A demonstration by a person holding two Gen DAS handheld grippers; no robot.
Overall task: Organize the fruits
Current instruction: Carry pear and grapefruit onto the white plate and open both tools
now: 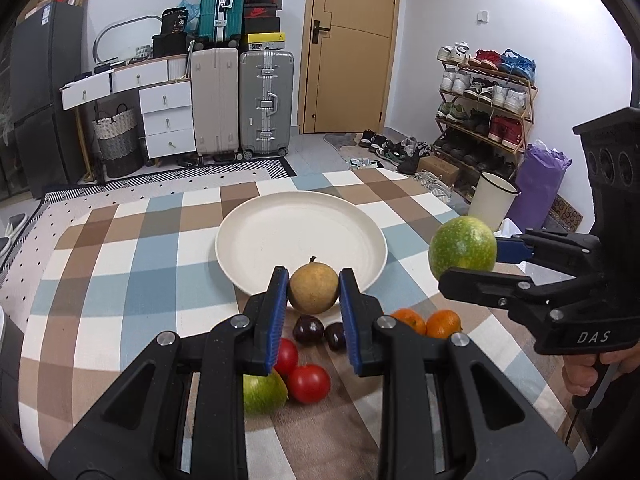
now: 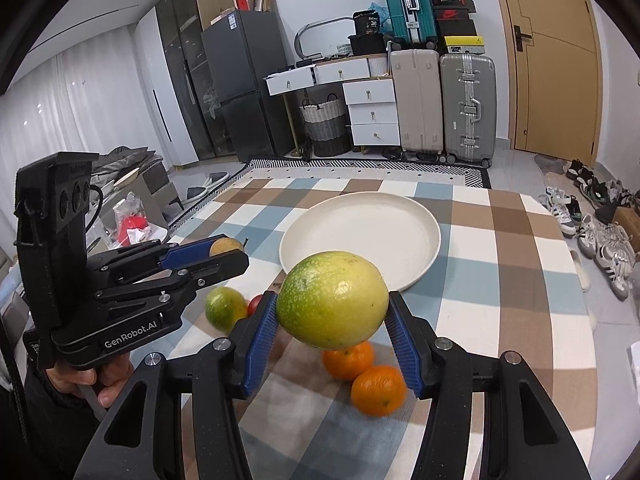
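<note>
Our left gripper [image 1: 313, 289] clenches a brown pear [image 1: 313, 289], our right gripper [image 2: 332, 326] a green mango [image 2: 332, 300]; both round fruits could slip short of the plate [image 1: 248, 236].

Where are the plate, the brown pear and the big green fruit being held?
Plate [image 1: 280, 224]: left wrist view, bare middle.
Pear [image 1: 313, 288]: left wrist view, front skin.
Green fruit [image 2: 332, 300]: right wrist view, front skin.

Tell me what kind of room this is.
Probably a lived-in home, maybe an entryway or living area: stacked hard-shell suitcases by a wooden door, a wooden rack crowded with shoes, and a tall dark fridge.
</note>
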